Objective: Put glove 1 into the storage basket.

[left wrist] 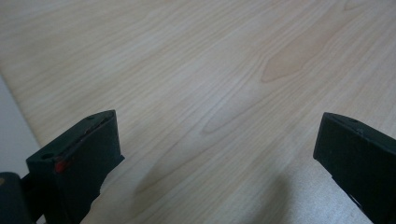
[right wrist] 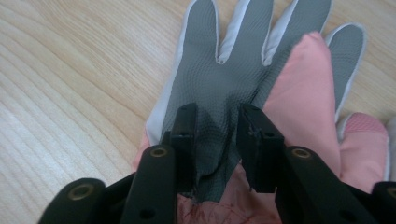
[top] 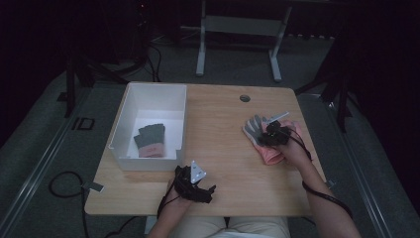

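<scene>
We have the right gripper (right wrist: 212, 128) pinching a fold of the glove (right wrist: 233, 70) at 3 o'clock on the bench (top: 223, 129); we should lift straight up so the fabric stays caught. The left gripper (left wrist: 215, 140) idles at 6 o'clock, fingers (left wrist: 79, 158) apart. We count 2 gloves, 1 already in the bin (top: 126, 124), and 2 grippers.

- A white bin (top: 130, 106) stands on the table (top: 223, 148) at its 10 o'clock side.
- A folded grey-and-pink glove (top: 150, 140) lies in the bin, toward its 6 o'clock end.
- A round grommet hole (top: 244, 98) sits at the table's 12 o'clock edge.
- A desk frame (top: 237, 29) stands on the floor at 12 o'clock.
- A black cable (top: 62, 186) loops on the floor at 8 o'clock.
</scene>
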A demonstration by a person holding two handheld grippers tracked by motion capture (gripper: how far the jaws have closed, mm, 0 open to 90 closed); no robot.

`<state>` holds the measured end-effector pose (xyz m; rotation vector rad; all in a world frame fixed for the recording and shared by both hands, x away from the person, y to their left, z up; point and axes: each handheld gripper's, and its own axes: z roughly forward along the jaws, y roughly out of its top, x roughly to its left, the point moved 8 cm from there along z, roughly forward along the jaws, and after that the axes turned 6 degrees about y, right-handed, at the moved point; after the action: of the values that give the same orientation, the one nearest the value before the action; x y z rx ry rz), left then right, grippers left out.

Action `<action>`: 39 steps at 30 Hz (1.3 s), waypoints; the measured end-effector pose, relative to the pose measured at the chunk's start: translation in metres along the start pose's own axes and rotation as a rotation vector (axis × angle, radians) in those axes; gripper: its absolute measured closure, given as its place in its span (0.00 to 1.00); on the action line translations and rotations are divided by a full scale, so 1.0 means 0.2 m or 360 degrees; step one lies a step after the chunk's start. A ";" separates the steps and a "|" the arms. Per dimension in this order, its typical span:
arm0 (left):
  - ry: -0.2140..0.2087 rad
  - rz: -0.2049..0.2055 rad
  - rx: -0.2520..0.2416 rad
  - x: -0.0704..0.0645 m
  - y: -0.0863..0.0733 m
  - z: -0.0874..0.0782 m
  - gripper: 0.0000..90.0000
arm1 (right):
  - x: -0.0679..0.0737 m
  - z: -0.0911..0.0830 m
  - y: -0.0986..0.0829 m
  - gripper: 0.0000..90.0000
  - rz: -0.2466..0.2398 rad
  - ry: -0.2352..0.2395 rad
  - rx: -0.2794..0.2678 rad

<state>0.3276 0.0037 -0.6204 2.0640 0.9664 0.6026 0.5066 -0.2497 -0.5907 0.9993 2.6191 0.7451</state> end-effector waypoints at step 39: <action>-0.0011 0.0027 -0.0042 -0.03 0.01 0.00 0.01 | 0.45 -0.22 0.17 0.98 0.0740 -0.0086 -0.0441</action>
<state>0.3254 -0.0011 -0.6202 2.0517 0.9328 0.6134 0.4422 -0.1836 -0.5394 1.5290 2.1726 1.1248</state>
